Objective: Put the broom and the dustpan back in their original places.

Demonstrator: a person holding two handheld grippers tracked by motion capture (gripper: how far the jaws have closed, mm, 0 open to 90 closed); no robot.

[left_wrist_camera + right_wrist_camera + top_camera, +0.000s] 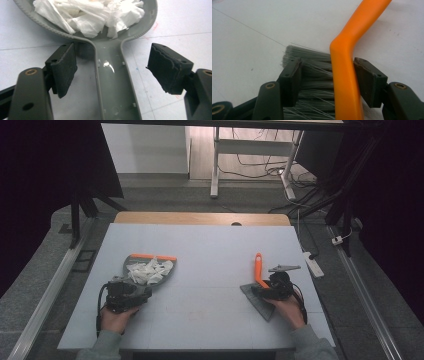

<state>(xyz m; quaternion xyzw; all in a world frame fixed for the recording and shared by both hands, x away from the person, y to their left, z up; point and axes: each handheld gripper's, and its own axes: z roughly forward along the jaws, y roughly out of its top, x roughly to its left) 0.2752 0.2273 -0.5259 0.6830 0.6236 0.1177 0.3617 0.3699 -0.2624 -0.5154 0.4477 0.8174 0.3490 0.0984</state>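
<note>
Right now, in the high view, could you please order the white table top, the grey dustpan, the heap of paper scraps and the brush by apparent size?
1. white table top
2. grey dustpan and brush: look alike, unranked
3. paper scraps

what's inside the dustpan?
The dustpan holds a heap of crumpled white paper scraps. They cover most of the pan floor, so anything beneath them cannot be seen.

On the table (200,245), the dustpan (131,265) lies at my left with paper scraps (149,271) in it, its handle (113,82) running back between my left gripper's (127,292) jaws. The brush (258,267) lies well apart at my right, its bristles (312,75) between my right gripper's (270,289) jaws.
</note>
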